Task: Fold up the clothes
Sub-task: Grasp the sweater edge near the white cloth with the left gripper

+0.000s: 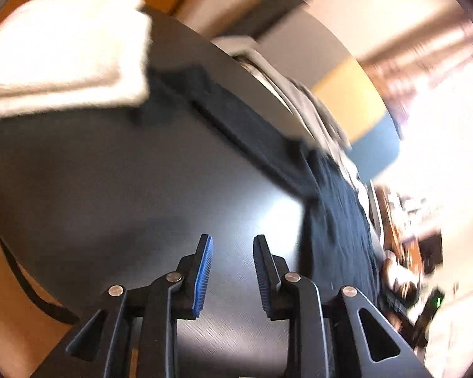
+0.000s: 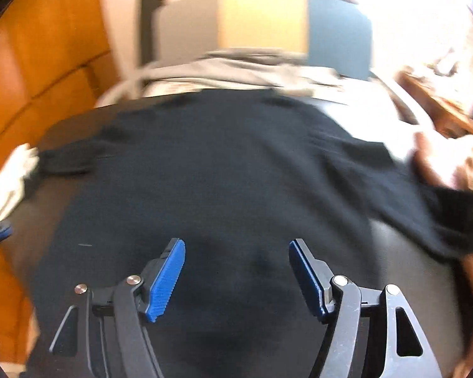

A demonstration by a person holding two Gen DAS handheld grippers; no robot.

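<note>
A black garment [image 2: 230,170] lies spread flat over a dark round table [image 2: 25,236], one sleeve reaching left and one trailing off the right edge. My right gripper [image 2: 236,245] hovers open just above the garment's near part, nothing between its blue pads. In the left wrist view the same garment [image 1: 334,208] runs along the table's right side, with a sleeve stretched toward the far left. My left gripper [image 1: 233,239] is open over the bare dark table [image 1: 110,189], left of the garment. A folded white towel [image 1: 63,53] rests at the table's far left edge.
Behind the table stands a white basket [image 2: 126,85] holding grey clothes [image 2: 236,63], with a grey, yellow and blue panel [image 2: 265,19] behind it. An orange wooden floor [image 2: 47,63] surrounds the table. A person's hand [image 2: 451,160] shows at the right edge. Both views are blurred.
</note>
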